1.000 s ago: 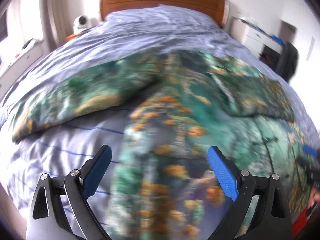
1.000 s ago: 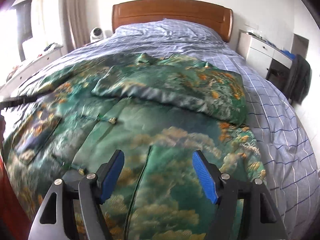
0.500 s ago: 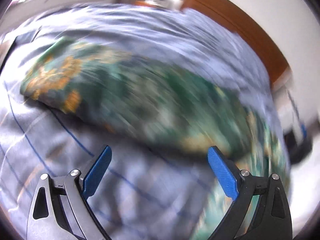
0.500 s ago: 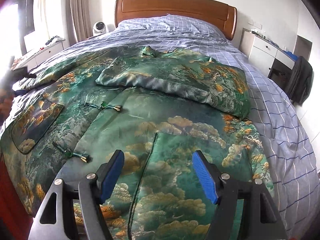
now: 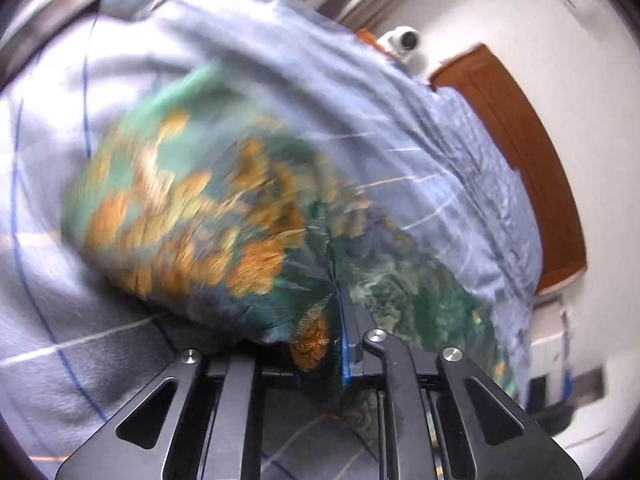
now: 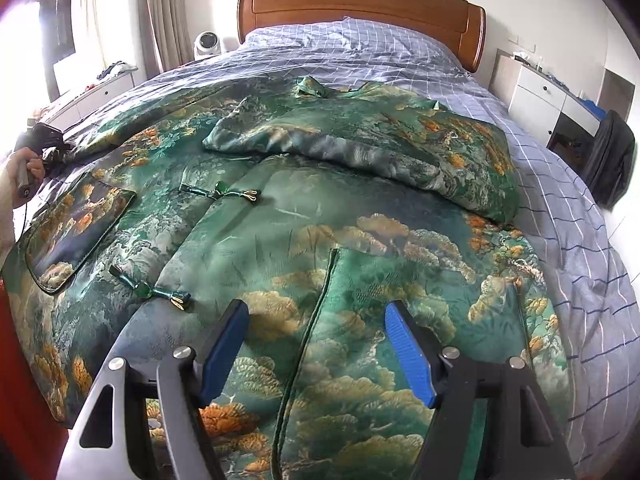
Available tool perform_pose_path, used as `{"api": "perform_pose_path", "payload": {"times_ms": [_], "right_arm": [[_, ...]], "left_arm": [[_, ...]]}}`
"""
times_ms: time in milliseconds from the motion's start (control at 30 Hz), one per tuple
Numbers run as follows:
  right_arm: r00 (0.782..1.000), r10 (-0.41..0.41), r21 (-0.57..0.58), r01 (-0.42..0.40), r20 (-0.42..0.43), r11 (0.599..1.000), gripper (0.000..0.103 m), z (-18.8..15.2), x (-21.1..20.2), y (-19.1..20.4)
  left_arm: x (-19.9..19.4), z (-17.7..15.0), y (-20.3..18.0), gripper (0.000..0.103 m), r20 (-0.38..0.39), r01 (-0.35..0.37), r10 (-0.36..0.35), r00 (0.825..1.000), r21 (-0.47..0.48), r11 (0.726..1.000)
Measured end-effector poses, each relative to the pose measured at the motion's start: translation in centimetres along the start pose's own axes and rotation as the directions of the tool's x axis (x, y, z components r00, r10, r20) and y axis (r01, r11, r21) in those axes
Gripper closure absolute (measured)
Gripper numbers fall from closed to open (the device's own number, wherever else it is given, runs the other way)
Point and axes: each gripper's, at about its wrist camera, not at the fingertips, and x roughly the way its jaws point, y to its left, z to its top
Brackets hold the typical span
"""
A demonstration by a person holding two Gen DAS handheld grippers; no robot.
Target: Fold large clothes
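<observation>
Left wrist view sits rolled, close over the jacket (image 5: 192, 216); right looks down the bed (image 6: 580, 216) toward the shared headboard (image 6: 360, 0).

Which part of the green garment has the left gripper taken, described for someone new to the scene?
Start at the bed with its blue checked cover, where the green garment lies spread. The left sleeve reaches toward the bed's edge, and the left gripper has just closed on its end. Unlike the right sleeve, it is not folded across the chest.

no readable text, labels or numbers
</observation>
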Motion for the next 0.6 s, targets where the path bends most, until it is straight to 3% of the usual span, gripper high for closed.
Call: {"api": "perform_pose_path", "payload": {"times_ms": [100,200,233,300,333,367,400,500,600], "right_arm": [[1.0,0.018,0.016,-0.018,0.002,1.0,0.03,0.0,-0.1,-0.1],[0.999,0.037,0.04,-0.038,0.003,0.999,0.031,0.0,-0.2,-0.3],[0.999,0.045,0.049,-0.045,0.004,0.998,0.031,0.1,-0.3,-0.4],[0.998,0.061,0.067,-0.062,0.006,0.996,0.03,0.2,-0.4,-0.7],[0.997,0.071,0.079,-0.071,0.009,0.994,0.031,0.3,-0.5,-0.8],[0.997,0.076,0.087,-0.077,0.011,0.993,0.031,0.3,-0.7,-0.9],[0.996,0.082,0.097,-0.083,0.016,0.992,0.031,0.3,-0.9,-1.1],[0.996,0.088,0.117,-0.091,0.032,0.989,0.031,0.3,-1.5,-1.6],[0.995,0.085,0.138,-0.09,0.043,0.986,0.031,0.0,-2.1,-2.3]], "left_arm": [[-2.9,0.1,-5.4,0.093,0.084,-0.04,0.023,0.996,0.211,0.977],[-6.0,-0.5,-11.8,0.093,0.161,-0.046,-0.025,0.987,0.419,0.907],[-7.4,-1.6,-14.2,0.093,0.18,-0.041,-0.059,0.982,0.508,0.86],[-9.5,-4.8,-19.6,0.093,0.199,-0.041,-0.129,0.971,0.676,0.735],[-10.1,-6.8,-21.9,0.093,0.195,-0.037,-0.164,0.967,0.744,0.668],[-10.1,-8.2,-23.5,0.093,0.186,-0.031,-0.186,0.965,0.784,0.62],[-10.3,-11.0,-25.6,0.092,0.162,-0.02,-0.214,0.963,0.838,0.545],[-9.1,-17.7,-29.3,0.092,0.073,0.029,-0.238,0.969,0.917,0.398],[-6.6,-24.5,-30.8,0.092,-0.003,0.062,-0.206,0.978,0.957,0.282]]}}
